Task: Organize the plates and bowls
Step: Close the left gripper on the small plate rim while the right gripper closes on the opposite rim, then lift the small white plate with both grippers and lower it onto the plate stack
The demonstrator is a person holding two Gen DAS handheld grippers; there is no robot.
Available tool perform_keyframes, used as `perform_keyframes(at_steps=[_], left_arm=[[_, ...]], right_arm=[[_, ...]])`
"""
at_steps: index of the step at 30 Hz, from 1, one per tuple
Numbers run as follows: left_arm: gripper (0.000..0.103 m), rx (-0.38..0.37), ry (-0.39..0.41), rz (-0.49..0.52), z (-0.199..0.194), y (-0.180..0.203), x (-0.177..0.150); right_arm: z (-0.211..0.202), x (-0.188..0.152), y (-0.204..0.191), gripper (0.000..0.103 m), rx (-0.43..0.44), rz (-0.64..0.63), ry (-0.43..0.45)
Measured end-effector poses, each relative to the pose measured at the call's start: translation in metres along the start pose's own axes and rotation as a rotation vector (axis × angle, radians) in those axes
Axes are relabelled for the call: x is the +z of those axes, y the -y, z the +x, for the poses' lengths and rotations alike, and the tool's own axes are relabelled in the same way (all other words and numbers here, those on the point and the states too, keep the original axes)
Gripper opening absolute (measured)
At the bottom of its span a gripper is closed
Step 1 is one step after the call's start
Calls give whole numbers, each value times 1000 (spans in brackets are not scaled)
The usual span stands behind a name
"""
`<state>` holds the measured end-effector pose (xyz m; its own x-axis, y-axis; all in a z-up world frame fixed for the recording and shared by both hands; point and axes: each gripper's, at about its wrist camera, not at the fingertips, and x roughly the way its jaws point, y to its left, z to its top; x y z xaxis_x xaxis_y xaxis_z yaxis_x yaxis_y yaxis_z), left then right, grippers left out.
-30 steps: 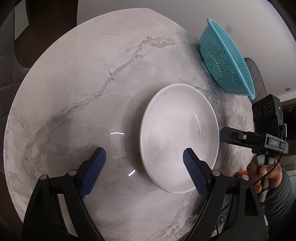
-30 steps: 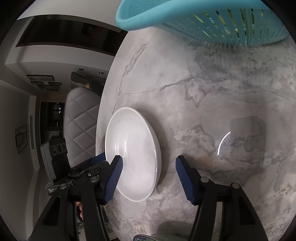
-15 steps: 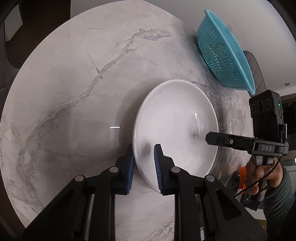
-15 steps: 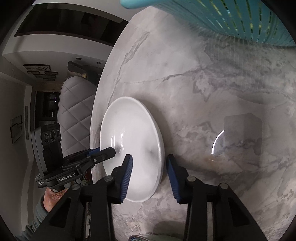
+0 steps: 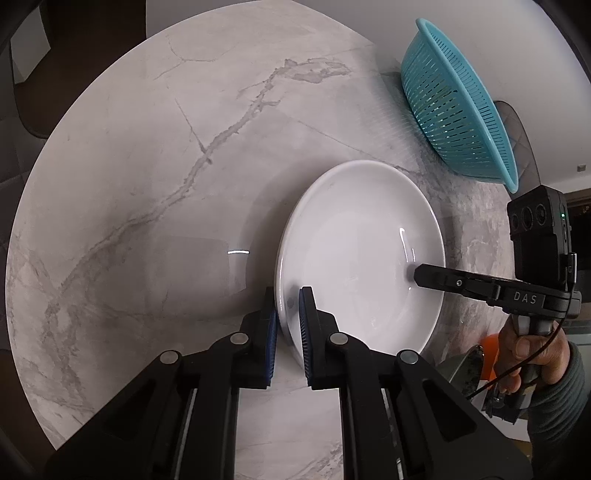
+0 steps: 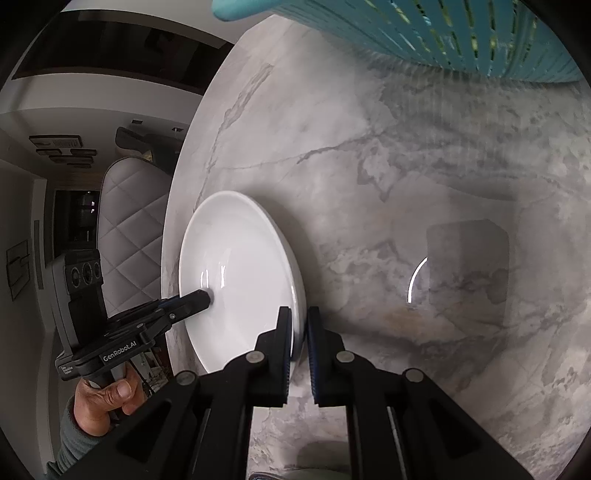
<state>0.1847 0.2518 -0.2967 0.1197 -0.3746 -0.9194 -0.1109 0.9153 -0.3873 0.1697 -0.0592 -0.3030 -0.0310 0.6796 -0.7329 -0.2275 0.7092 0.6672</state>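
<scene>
left wrist view, left to right: bare grey-veined marble desk (image 5: 155,192); the left gripper (image 5: 287,295), its blue-padded jaws closed on the near left rim of a wide white plate (image 5: 354,240), one pad outside the rim and one inside; the plate itself, lying on the desk right of centre; the right gripper (image 5: 415,274), entering from the right edge with its tip pressed to the opposite rim; a hand (image 5: 528,354) in a grey sleeve on that gripper's handle; a teal slotted basket (image 5: 454,110) beyond the plate at upper right, near it but apart (whether it rests flat or is tipped cannot be told through the fisheye).

right wrist view, left to right: a quilted chair (image 6: 129,221) past the desk edge; the other hand (image 6: 107,398) carrying the left gripper (image 6: 205,295), its tip at the plate's (image 6: 236,258) far rim; the right gripper (image 6: 298,314), jaws closed on the near rim with the thin edge clamped between the pads; open marble desk (image 6: 406,166) to the right; the teal basket (image 6: 443,33) along the top edge.
</scene>
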Motion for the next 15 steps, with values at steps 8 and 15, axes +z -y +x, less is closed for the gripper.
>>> perform_keyframes(at_steps=[8, 15], left_arm=[[10, -3, 7, 11, -13, 8, -3], [10, -6, 23, 36, -36, 21, -16]], right_arm=[[-11, -4, -4, 11, 0, -1, 16], [-27, -15, -15, 11, 1, -12, 31]])
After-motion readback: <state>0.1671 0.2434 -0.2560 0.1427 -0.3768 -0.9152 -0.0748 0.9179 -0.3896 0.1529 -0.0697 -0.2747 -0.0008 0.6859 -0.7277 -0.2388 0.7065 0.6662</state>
